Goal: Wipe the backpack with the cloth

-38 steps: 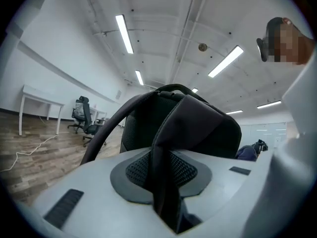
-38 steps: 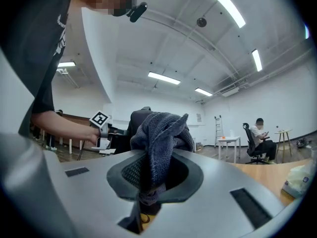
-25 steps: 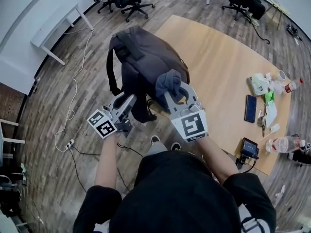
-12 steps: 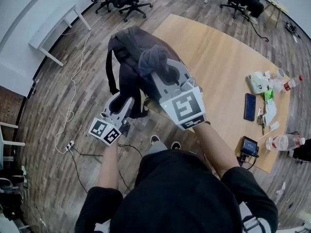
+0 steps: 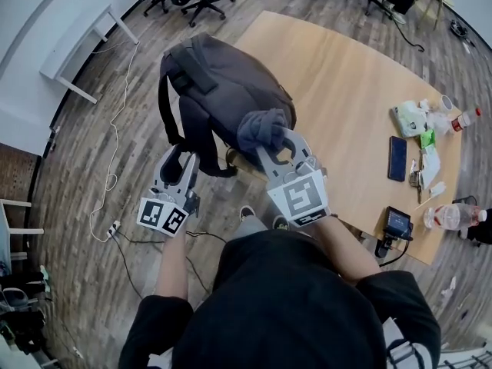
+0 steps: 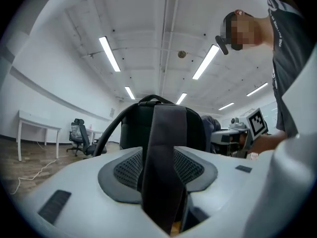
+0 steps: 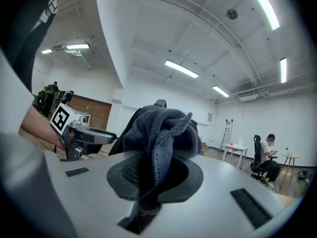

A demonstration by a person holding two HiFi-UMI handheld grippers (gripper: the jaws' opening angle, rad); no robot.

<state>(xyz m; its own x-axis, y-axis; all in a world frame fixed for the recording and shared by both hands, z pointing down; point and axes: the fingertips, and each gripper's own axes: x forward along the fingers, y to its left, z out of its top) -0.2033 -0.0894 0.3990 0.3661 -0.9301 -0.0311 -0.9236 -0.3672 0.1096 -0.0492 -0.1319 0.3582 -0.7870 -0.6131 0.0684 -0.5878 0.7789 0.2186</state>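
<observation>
The left gripper point(image 5: 179, 162) is held with its jaws parted, and they have just been opening. A black strap point(image 6: 163, 152) of the backpack point(image 5: 223, 91) is seen running up between the pads point(image 6: 126, 166), which are not seen pressing on it. Over at its 3 o'clock, the right gripper point(image 5: 273, 148) is clamped tight on the cloth point(image 5: 261, 127), a dark blue-grey bundle bunched above the jaws. That bundle is held up against the lower side of the backpack, at about 5 o'clock on the bag. The dark grey backpack is stood at the near-left corner of the wooden table point(image 5: 346, 91), at 12 o'clock from both grippers. Its straps are hung off the edge toward the left gripper. Further out on the table, at 3 o'clock, a phone point(image 5: 397, 158) and a plastic bottle point(image 5: 452, 216) are laid flat.
</observation>
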